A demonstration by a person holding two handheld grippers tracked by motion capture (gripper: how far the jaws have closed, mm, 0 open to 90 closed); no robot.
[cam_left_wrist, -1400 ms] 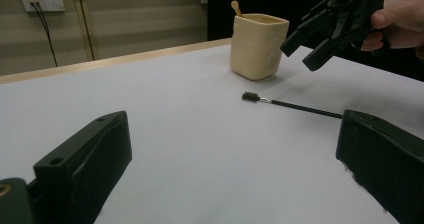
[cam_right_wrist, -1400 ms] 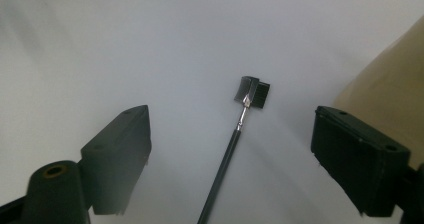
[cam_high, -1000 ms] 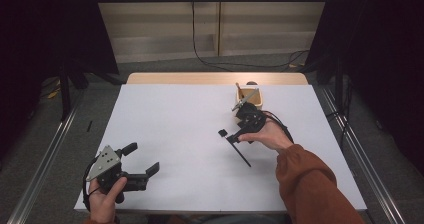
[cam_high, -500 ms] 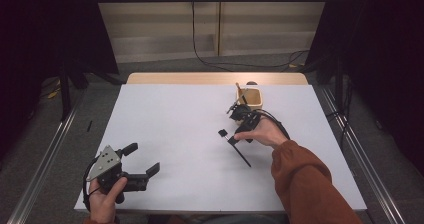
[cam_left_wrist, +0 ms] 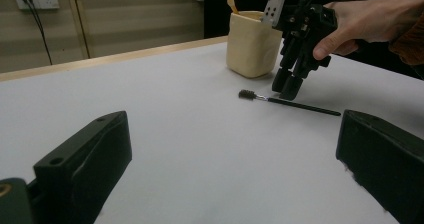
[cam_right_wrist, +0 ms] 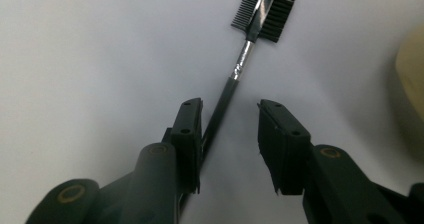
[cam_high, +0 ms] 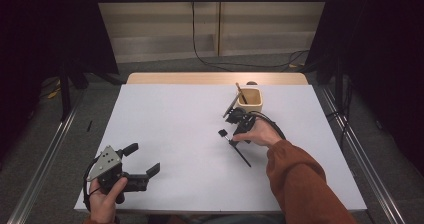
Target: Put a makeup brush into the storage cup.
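A thin black brush (cam_high: pixel 243 157) with a comb-and-bristle head (cam_right_wrist: pixel 262 11) lies flat on the white table (cam_high: pixel 175 134). My right gripper (cam_right_wrist: pixel 230 119) points down over its handle. The handle (cam_right_wrist: pixel 239 69) runs between the two jaws, close against the left one, with a gap to the right one. The jaws have just been closing and stand partly open around the handle. In the left gripper view the right gripper (cam_left_wrist: pixel 286 86) hovers just above the brush (cam_left_wrist: pixel 295 104). My left gripper (cam_high: pixel 142 159) rests open and holds nothing near the front left.
A cream cup (cam_high: pixel 250 101) with a wooden stick (cam_high: pixel 240 93) in it stands just behind the right gripper, close to the far edge. In the left gripper view the cup (cam_left_wrist: pixel 250 49) stands beside the brush head. Metal rails run along both sides of the table.
The right hand has sunk a little toward the table, bringing its gripper down over the brush handle. The left hand and the brush have not moved.
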